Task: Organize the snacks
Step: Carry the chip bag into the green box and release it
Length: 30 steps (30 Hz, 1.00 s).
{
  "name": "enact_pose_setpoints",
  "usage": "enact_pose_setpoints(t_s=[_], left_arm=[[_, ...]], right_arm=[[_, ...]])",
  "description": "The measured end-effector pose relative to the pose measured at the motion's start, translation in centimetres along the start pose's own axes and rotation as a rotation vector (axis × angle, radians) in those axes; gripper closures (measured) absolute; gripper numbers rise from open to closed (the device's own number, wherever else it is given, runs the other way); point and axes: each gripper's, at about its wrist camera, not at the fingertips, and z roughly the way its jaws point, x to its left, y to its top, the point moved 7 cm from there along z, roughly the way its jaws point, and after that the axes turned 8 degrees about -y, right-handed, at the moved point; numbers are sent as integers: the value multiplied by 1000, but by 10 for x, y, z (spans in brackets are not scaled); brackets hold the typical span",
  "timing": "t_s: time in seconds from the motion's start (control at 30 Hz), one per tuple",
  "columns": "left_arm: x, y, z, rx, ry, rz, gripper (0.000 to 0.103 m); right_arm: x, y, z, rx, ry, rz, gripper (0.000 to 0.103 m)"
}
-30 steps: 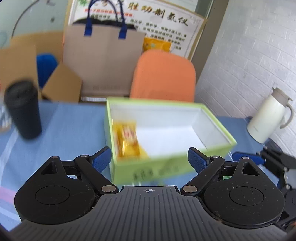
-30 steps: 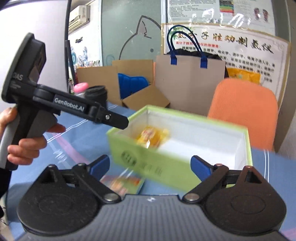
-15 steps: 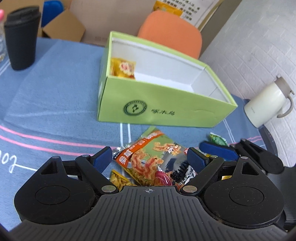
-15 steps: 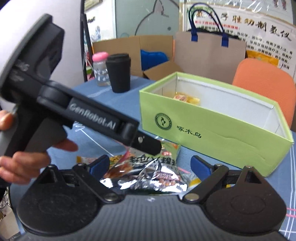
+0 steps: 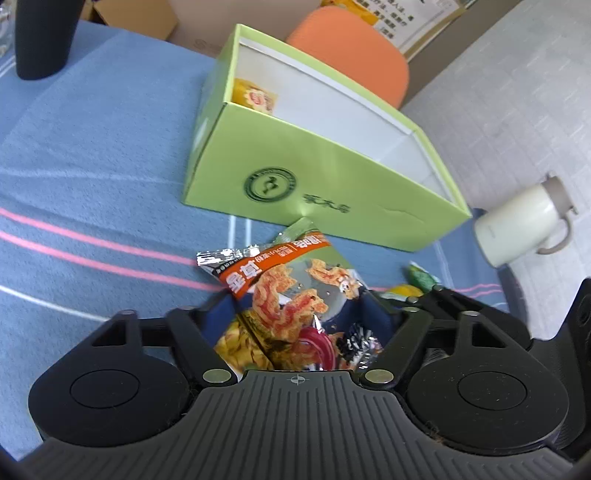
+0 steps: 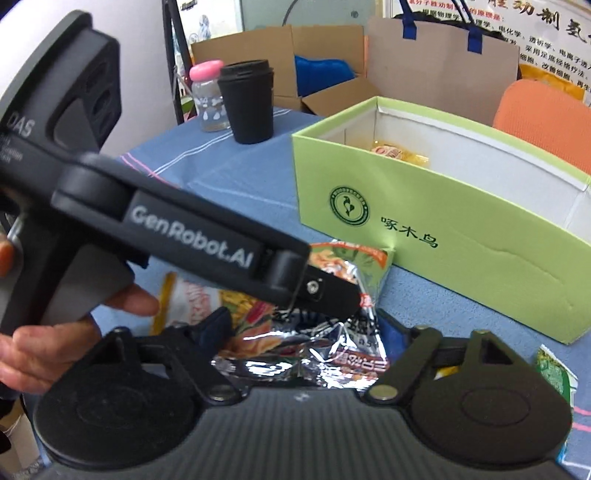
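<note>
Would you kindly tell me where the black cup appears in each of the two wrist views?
Left wrist view: the black cup sits at the top left corner, partly cut off by the edge.
Right wrist view: it stands upper middle-left, beside a pink-capped bottle.
Shared landmark: the green box, right of the cup in both.

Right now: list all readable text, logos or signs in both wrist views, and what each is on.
"GenRobot.AI": side of the left gripper.
"DAS": same gripper's rear housing; the small print under it is too blurred.
"啄木鸟", beside a round bird logo: front wall of the green box; the ring lettering is too small.
Snack bag: orange banner characters are upside down and creased, not reliably readable.
Wall poster: large and small characters are cut off and blurred.
</note>
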Motion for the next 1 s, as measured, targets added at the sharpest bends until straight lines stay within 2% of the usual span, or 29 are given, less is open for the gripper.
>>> enact_pose_setpoints(t_s=[0.07,0.23,0.33,0.47,0.6,0.7,0.93,0.97,1.0], left_arm=[[-9,-1,-13,-19,-33,-1,58],[-40,9,-47,-91,-62,55,58],[-62,33,-55,-126,-67,103,58],[-84,85,-43,-152,-53,152,58],[-94,135,-12,-151,-28,170,58],[-89,158,17,-132,3,163,59],[-50,166,73,-48,30,118,59],[-47,165,77,-51,36,123,57],[-44,165,77,-64,57,137,49]], right_arm=[[3,-2,-12,-39,-17,-19,26],[11,12,-51,-160,-57,-71,26],[3,33,-66,-216,-80,-76,26],[-31,74,-62,-252,-102,-38,26],[-74,114,-35,-233,-106,5,26],[-96,131,-9,-192,-117,25,26],[-123,124,55,-86,-107,54,26],[-126,122,60,-76,-104,62,28],[-128,119,64,-71,-105,65,28]])
